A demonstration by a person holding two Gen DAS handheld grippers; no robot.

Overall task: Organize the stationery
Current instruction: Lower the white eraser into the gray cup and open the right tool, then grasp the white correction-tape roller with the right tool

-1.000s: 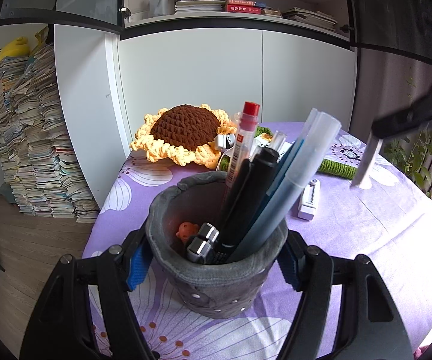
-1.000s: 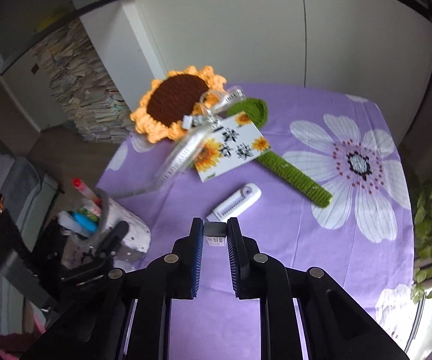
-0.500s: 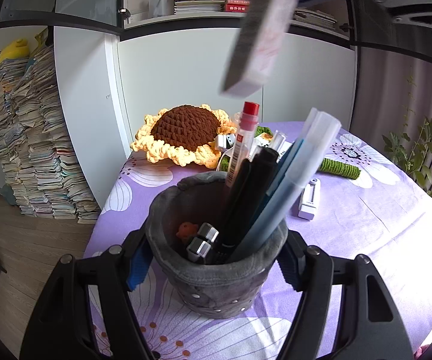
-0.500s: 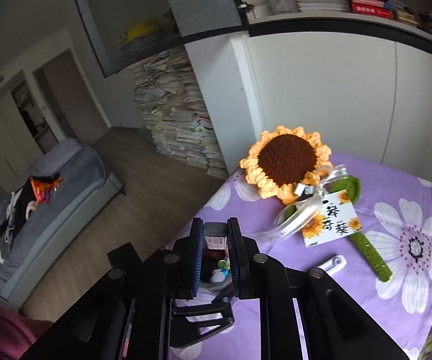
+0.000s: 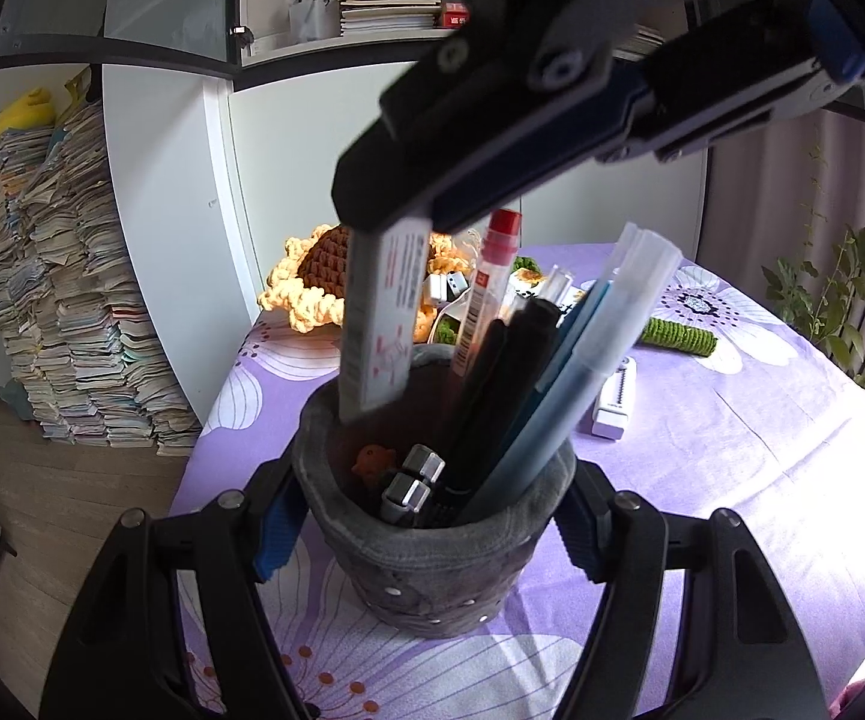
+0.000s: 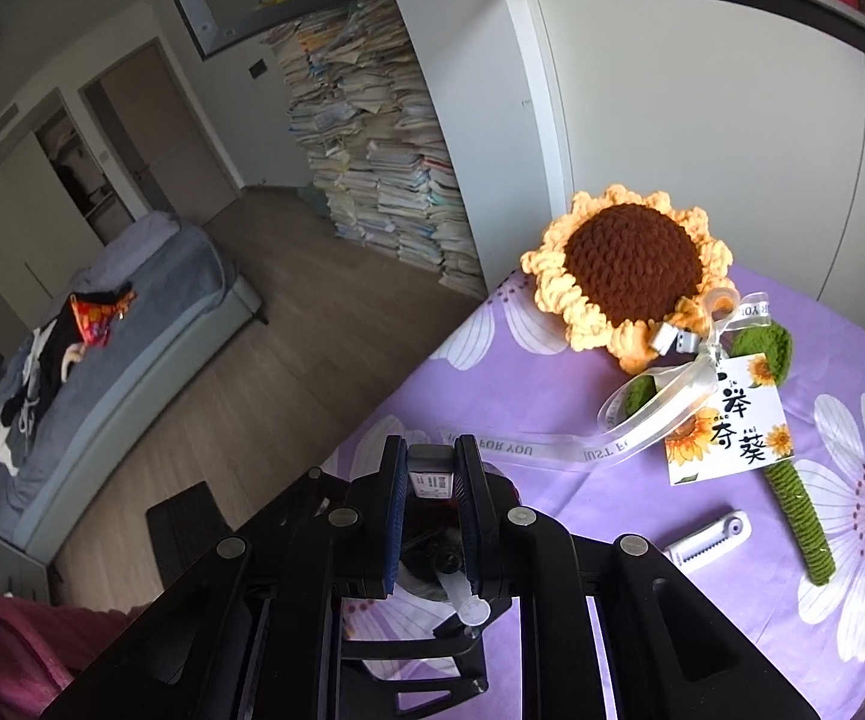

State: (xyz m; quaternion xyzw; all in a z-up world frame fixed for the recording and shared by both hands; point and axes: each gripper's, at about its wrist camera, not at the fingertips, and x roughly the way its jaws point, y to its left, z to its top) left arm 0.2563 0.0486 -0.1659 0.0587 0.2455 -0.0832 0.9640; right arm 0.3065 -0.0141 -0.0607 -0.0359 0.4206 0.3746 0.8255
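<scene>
Pens crowded the right side of the holder, so only the left half stayed open. The surface beyond had plenty of room.

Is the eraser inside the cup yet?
Only partly: the eraser hangs from the right claw, its lower end dipping past the cup's rim.

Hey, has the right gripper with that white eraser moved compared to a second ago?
Yes. In the left wrist view the right gripper has swung from the right edge to above the grey pen holder, the eraser dipping into its mouth.
</scene>
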